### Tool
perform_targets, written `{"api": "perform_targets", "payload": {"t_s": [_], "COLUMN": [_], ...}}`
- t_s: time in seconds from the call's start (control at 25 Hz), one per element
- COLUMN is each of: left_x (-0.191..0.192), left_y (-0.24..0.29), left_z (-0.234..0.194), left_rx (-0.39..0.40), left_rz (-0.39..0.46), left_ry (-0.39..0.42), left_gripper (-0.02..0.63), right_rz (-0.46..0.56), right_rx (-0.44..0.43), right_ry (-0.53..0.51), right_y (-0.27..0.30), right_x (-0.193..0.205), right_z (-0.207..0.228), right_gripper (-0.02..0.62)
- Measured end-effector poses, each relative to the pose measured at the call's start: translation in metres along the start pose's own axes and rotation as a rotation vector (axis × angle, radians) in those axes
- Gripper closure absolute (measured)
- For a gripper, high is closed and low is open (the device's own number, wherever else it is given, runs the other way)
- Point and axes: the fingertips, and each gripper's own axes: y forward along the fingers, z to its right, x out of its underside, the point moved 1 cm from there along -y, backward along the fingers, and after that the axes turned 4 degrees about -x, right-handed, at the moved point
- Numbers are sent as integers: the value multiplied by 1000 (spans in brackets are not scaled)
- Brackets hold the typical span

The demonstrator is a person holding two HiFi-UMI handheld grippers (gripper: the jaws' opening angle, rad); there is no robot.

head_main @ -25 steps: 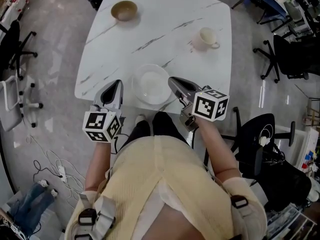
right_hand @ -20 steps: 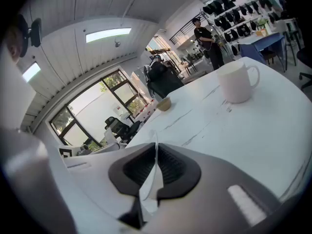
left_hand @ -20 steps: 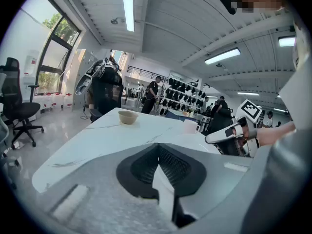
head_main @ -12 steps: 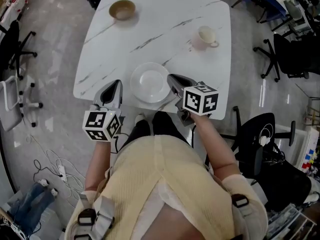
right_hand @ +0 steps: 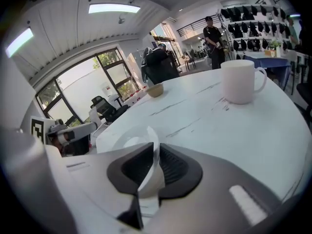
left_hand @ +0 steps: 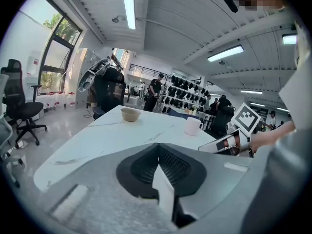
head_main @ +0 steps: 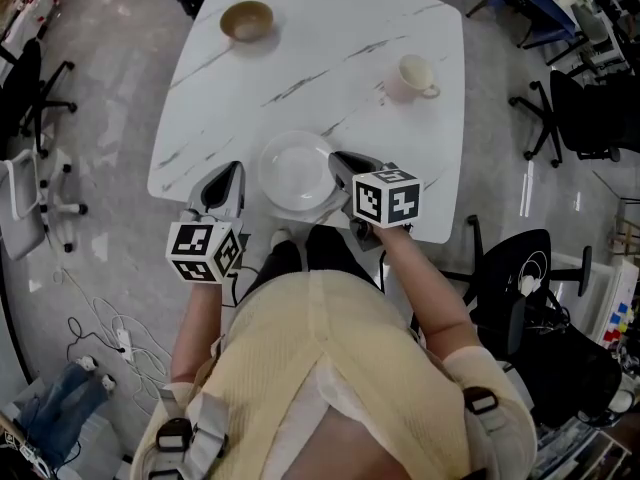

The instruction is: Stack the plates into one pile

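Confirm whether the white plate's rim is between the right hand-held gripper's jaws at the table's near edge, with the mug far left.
No: the head view shows the white mug far right, the tan bowl far left. The white plate does have its rim in the right hand-held gripper, whose jaws have just been opening.

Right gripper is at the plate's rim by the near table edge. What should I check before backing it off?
1. plate resting flat on the table: ok.
2. right gripper free of the rim: not ok. Its jaws have just been opening, and the rim sits between them.
3. left gripper shut, empty, beside the plate: ok.
4. mug and bowl far from the way out: ok.
5. Another plate underneath: cannot tell.
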Motion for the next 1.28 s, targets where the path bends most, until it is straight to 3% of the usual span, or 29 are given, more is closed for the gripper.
{"api": "perform_targets", "payload": {"t_s": [0.6, 0.68, 0.76, 1.28], "left_x": [-2, -2, -3, -10], "left_y": [5, 5, 5, 9], "left_z": [4, 4, 3, 0], "left_rx": [1, 1, -2, -14], "left_rz": [-3, -4, -6, 5], "left_ry": [7, 9, 4, -9], "left_gripper": [603, 603, 603, 603], "right_rz": [-51, -44, -36, 10], "right_rx": [125, 154, 165, 144], "right_ry": [-315, -387, -433, -401], "right_y": [6, 5, 4, -13], "right_x": [1, -2, -4, -18], "right_z": [5, 4, 1, -3], "right_gripper": [545, 594, 594, 594]}}
